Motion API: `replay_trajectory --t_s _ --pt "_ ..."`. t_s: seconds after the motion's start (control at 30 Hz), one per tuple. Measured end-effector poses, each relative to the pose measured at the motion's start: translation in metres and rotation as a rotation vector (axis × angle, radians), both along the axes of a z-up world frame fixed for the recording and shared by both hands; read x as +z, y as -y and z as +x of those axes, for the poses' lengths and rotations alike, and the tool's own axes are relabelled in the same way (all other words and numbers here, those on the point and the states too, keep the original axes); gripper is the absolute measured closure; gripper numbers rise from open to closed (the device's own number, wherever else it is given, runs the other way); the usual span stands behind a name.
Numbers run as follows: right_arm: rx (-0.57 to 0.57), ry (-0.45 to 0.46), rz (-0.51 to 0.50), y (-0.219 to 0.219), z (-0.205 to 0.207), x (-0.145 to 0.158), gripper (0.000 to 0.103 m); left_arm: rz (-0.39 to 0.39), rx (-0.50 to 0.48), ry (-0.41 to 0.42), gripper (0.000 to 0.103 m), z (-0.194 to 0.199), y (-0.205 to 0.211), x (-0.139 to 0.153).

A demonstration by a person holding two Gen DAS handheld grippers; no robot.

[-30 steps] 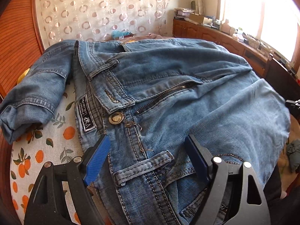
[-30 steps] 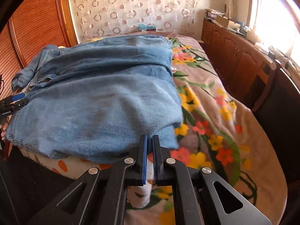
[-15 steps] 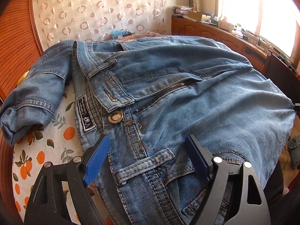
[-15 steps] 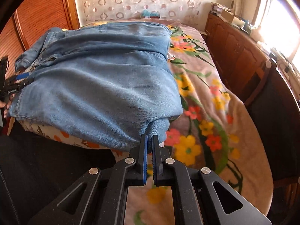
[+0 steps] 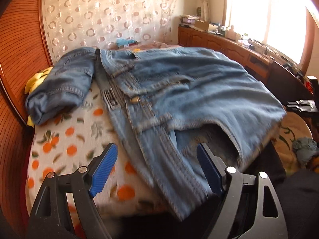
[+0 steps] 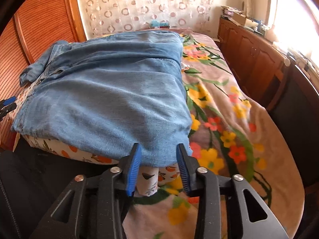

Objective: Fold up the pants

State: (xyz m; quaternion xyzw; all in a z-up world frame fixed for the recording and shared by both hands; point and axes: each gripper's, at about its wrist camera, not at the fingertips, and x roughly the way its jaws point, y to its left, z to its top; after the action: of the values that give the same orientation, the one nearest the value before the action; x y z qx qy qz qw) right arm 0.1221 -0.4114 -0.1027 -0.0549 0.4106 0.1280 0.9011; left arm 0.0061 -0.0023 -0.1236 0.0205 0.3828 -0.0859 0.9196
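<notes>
Denim pants (image 5: 179, 91), folded on bed (image 5: 65, 139) ahead of both fingers; left gripper (image 5: 157, 171) and right gripper (image 6: 157, 165) spread, empty, hem edge between right fingers.

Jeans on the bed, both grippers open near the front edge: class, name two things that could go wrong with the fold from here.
1. The jeans overhang the front edge of the bed, and the right gripper is open, holding nothing, so that corner may slide off.
2. The left gripper is open beside the waistband, where a bulge gapes; closing there may catch only one layer and twist the fold.
</notes>
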Motion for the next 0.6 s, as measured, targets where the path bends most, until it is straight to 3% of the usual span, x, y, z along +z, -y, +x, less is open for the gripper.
replay_trajectory --t_s 0.27,0.47,0.6 --pt "0.026 -0.005 -0.054 0.0 -0.002 -0.002 0.061 -0.036 -0.028 -0.068 0.04 -0.03 -0.002 -0.018" --pt "0.033 -0.034 -0.074 -0.002 0.002 -0.012 0.061 -0.082 -0.057 -0.095 0.062 -0.038 0.0 -0.025" --pt "0.043 -0.05 -0.084 -0.005 0.004 -0.015 0.061 -0.09 -0.093 -0.116 0.063 -0.04 0.008 -0.028"
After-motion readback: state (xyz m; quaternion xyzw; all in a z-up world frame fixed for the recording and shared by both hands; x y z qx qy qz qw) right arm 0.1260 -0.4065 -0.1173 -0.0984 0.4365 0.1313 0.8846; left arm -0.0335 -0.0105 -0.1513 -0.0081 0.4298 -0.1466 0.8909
